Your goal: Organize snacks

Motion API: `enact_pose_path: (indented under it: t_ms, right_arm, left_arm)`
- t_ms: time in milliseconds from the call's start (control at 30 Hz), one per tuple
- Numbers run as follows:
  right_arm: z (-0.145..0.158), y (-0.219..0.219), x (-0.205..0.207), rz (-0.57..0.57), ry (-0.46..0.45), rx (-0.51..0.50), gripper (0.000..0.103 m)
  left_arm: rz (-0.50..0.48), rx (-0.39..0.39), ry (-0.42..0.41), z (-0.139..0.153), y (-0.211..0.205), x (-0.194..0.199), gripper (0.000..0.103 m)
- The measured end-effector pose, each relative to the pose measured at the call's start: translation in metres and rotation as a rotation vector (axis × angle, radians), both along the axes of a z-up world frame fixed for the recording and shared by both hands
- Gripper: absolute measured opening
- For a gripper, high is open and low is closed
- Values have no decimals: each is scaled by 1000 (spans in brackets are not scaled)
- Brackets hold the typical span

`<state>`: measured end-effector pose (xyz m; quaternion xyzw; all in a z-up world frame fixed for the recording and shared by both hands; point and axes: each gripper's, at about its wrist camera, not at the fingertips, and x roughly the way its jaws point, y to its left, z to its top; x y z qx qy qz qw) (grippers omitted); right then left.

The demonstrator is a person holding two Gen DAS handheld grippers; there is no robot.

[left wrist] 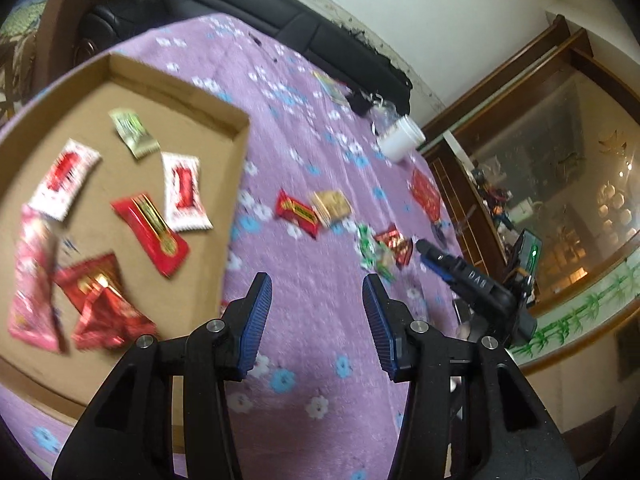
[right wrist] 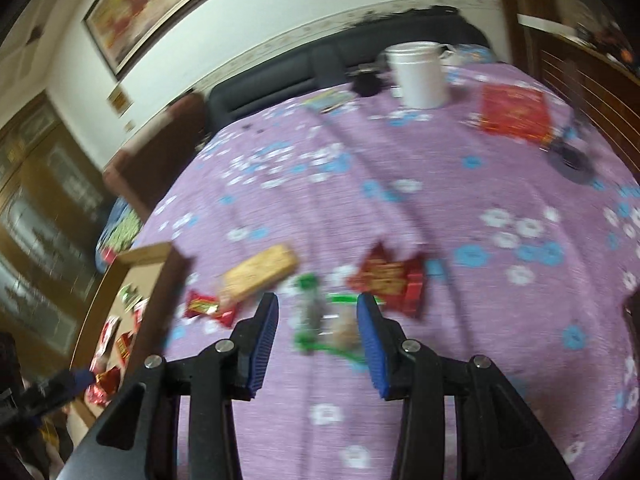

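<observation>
Left gripper (left wrist: 316, 300): fingers apart, nothing between them; it hangs over bare purple cloth at the lower centre of its own view, just right of the tray's edge.
Right gripper (right wrist: 317, 320): fingers spread wide, straddling the green-and-clear packet (right wrist: 326, 326) without visibly touching it; motion blur hides any contact.
Cardboard tray (left wrist: 236, 120): fills the left half of the left wrist view; it holds two white-and-red sachets (left wrist: 64, 184), a green sachet (left wrist: 134, 133), a long red bar (left wrist: 151, 234), a pink packet (left wrist: 34, 276) and a crumpled red foil packet (left wrist: 104, 304).
Loose snacks on the cloth: a red-and-yellow candy (left wrist: 297, 213) touching a tan biscuit pack (left wrist: 331, 206) at centre frame; a red packet (right wrist: 390, 280) just right of the green-and-clear one.
Tablecloth (right wrist: 360, 184): purple with white and blue flowers.
White cup (right wrist: 418, 74): upright at the top of the right wrist view, well apart from the snacks.
Red box (right wrist: 514, 112): upper right, beside the cup.
</observation>
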<state>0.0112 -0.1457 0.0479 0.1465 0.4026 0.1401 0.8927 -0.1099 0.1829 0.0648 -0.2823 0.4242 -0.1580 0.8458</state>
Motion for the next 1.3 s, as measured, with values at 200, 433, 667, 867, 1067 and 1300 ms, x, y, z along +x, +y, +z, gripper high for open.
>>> enact_pose_path:
  t_ms: [200, 433, 667, 867, 1067, 1300]
  right_arm:
    - [-14, -28, 5, -45, 22, 21, 44]
    - [-28, -28, 30, -88, 29, -40, 44]
    - [-45, 1, 54, -10, 62, -153, 41]
    - [-46, 36, 24, 248, 63, -131, 25]
    - [-38, 33, -5, 392, 92, -1, 26]
    - [-30, 7, -2, 239, 62, -22, 27]
  left_arm:
    - [-8, 26, 14, -5, -17, -4, 46]
    - [-19, 40, 19, -7, -27, -4, 46]
    - [-21, 41, 29, -11, -26, -4, 46]
    - [-17, 33, 42, -17, -22, -2, 46]
    - [-20, 33, 44, -20, -20, -4, 46]
    - [-27, 29, 52, -23, -21, -6, 46]
